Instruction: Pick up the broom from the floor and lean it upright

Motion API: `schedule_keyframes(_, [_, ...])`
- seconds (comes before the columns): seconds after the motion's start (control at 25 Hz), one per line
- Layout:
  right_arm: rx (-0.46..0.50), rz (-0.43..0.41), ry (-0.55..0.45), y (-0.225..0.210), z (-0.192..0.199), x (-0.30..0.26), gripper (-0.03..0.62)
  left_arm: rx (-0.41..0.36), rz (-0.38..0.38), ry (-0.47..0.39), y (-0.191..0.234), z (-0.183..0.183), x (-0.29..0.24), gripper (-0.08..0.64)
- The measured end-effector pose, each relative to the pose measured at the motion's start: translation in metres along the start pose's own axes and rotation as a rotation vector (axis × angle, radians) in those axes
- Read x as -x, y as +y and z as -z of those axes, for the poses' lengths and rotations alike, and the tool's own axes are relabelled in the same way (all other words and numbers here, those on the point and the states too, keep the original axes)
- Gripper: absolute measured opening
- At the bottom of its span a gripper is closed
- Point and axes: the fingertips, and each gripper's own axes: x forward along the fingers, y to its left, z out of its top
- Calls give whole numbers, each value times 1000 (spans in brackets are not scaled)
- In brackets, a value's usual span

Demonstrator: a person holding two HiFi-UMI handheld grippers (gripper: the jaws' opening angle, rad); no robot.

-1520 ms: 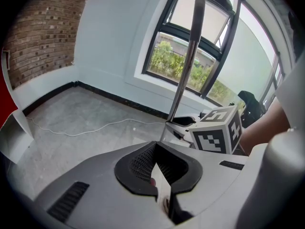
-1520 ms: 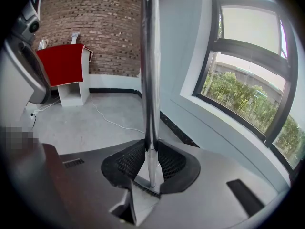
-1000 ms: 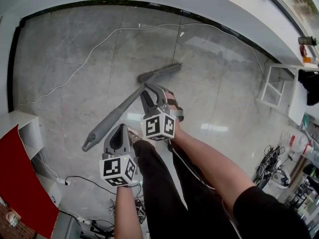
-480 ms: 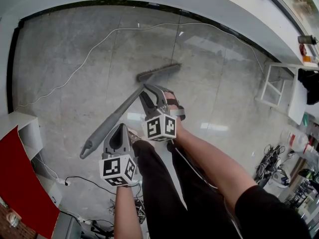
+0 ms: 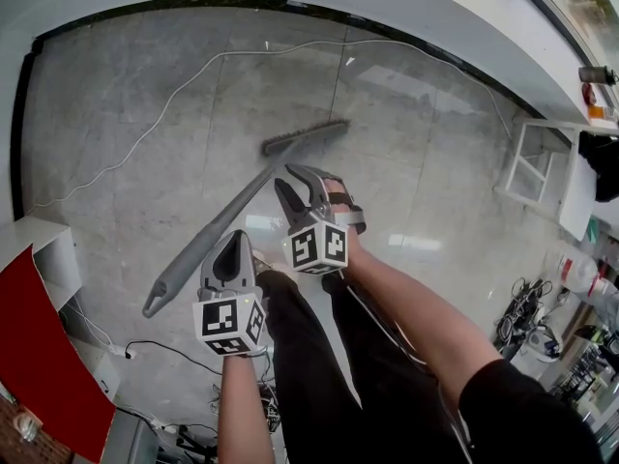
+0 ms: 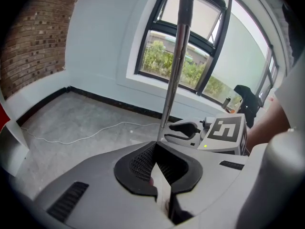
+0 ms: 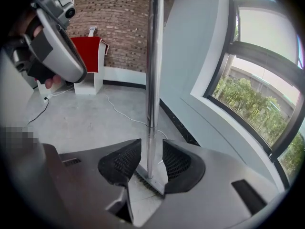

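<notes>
The broom stands tilted, its bristle head (image 5: 305, 136) on the grey floor and its grey handle (image 5: 205, 247) slanting toward the lower left of the head view. My right gripper (image 5: 288, 178) straddles the thin metal part of the handle (image 7: 152, 80). Its jaws have just been opening, and the pads (image 7: 119, 162) stand apart from the handle on both sides. The broom head (image 7: 148, 181) shows low between them. My left gripper (image 5: 233, 243) is beside the thick part of the handle, jaws shut. In its own view the handle (image 6: 174, 75) rises just beyond the left gripper (image 6: 156, 147); contact cannot be told.
A white cable (image 5: 193, 77) runs across the floor behind the broom. A white frame shelf (image 5: 530, 167) stands at right, a white box (image 5: 50, 251) and a red panel (image 5: 39, 351) at left. Tangled cables (image 5: 527, 319) lie at lower right. My legs are below the grippers.
The right gripper's jaws have spread away from the handle. The handle's free end has drifted down and to the left in the head view. Both grippers stayed nearly in place.
</notes>
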Motion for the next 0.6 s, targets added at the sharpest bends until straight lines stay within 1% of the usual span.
schedule_keyframes(0.24, [-26,-4,-5,-5,5,6,126,18,0,17,-2,2,-2,5])
schedule_keyframes(0.52, [-27,-16,-31,-13,-3,20,125,5,6,29,-14,-1,2,5])
schedule_keyframes(0.56, [-30,-20,-37,-15,-4,26,116,5,8,30,-17,-2,5,5])
schedule_keyframes(0.6, [-37,-22,-43,-19,-5,32,92,5,9,31,-20,-3,8,5])
